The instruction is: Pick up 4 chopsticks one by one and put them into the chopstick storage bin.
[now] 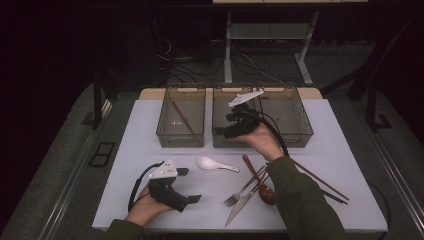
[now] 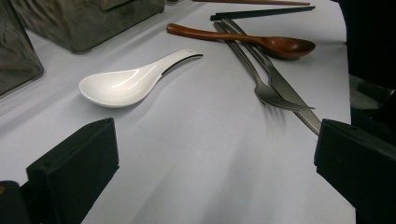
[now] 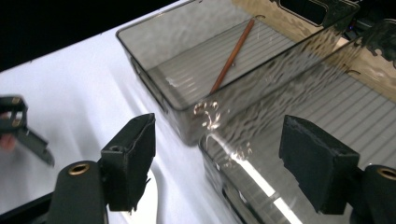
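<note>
Right gripper [image 1: 223, 131]: jaws apart, nothing between them, over the near wall of the middle bin [image 1: 235, 141].
Left bin [image 3: 196, 56]: beyond the right fingers [image 3: 133, 154], one brown chopstick [image 3: 232, 53] lying inside.
Left gripper [image 1: 189, 185]: jaws wide, empty, low over the table [image 1: 320, 135].
White spoon [image 2: 128, 84]: just ahead of the left fingers [image 2: 77, 165] (bowl nearest them).
Fork [image 2: 261, 70], knife [image 2: 292, 93], wooden spoon [image 2: 252, 42]: farther ahead, toward the other finger, touching one another.
</note>
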